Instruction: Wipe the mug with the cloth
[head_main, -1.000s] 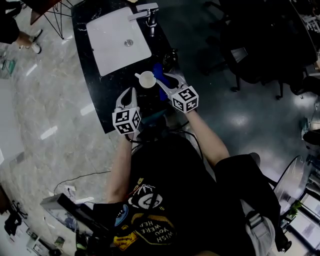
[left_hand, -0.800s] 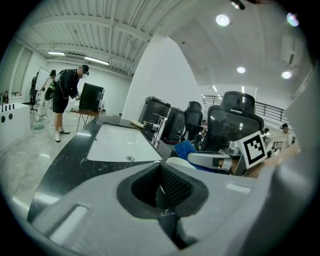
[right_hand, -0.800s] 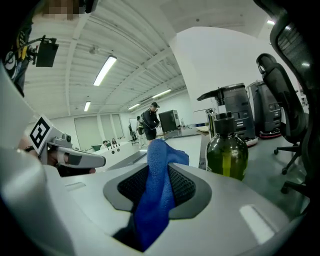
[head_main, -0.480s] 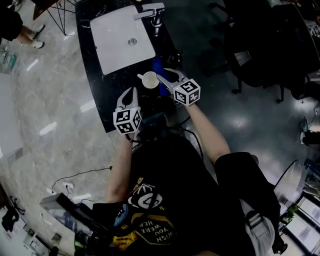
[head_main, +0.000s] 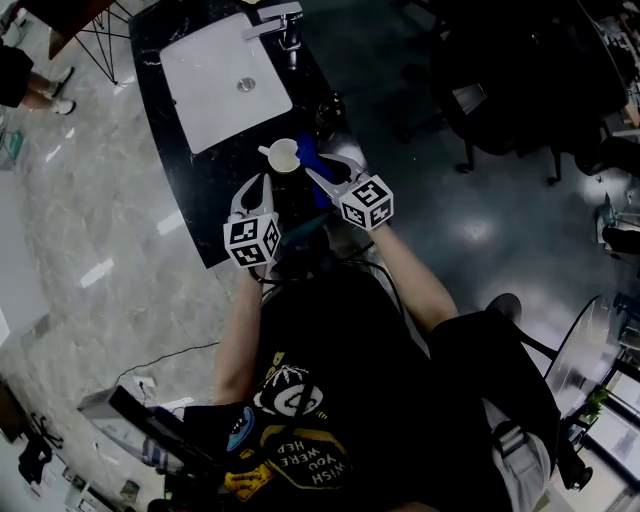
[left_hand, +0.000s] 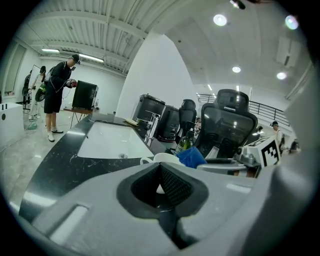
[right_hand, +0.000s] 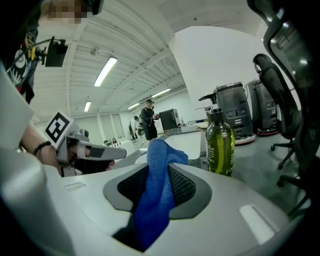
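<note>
A white mug (head_main: 283, 155) stands upright on the black counter (head_main: 205, 190), just in front of the sink. My right gripper (head_main: 318, 176) is beside it on the right, shut on a blue cloth (head_main: 306, 160) that bunches up close against the mug's side. In the right gripper view the cloth (right_hand: 157, 187) hangs pinched between the pads. My left gripper (head_main: 258, 190) hovers a little nearer than the mug, on its left, jaws together and holding nothing. In the left gripper view the mug (left_hand: 164, 158) and cloth (left_hand: 190, 156) show just beyond the jaws.
A white sink (head_main: 224, 80) with a tap (head_main: 275, 18) is set into the far part of the counter. A green bottle (right_hand: 219, 143) stands on the counter by the mug. Office chairs (head_main: 500, 110) stand on the right, and a person (left_hand: 59, 95) is at the counter's far end.
My right gripper has drawn back slightly toward me with the cloth in it. The mug and the left gripper stay where they were. The head view has shifted a little.
</note>
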